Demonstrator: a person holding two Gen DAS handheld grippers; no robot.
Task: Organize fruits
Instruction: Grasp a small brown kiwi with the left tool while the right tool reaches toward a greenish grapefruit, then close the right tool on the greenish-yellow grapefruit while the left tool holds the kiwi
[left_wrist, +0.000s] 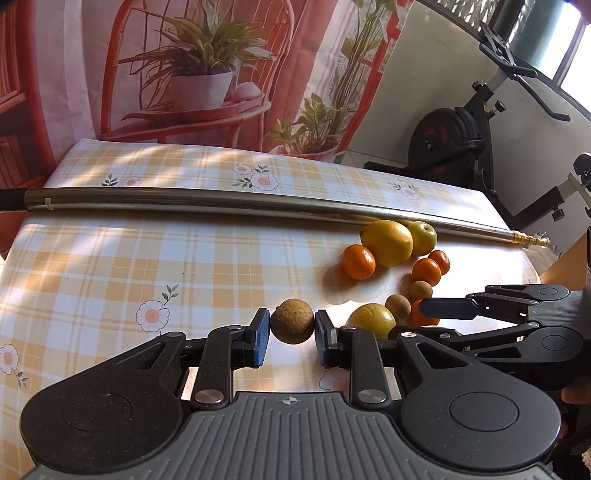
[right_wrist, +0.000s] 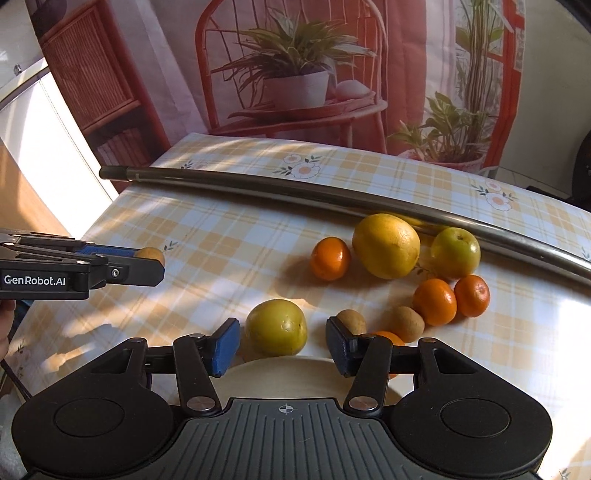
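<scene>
My left gripper (left_wrist: 291, 338) pinches a small brown fruit (left_wrist: 292, 321) above the checked tablecloth (left_wrist: 147, 258), my right gripper (right_wrist: 282, 345) gapes empty around a yellow fruit (right_wrist: 276, 327), other fruits clustered beyond against the metal rod (right_wrist: 295, 190).

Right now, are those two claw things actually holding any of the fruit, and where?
The left gripper pinches a small brown fruit by its two sides. The right gripper is open, holding nothing.

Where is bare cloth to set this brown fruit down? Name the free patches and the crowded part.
Free: the checked cloth left of the left gripper, between the metal pole and the near edge; also the strip behind the pole. Crowded: the right side, around the big yellow citrus, apple and tangerines.
</scene>
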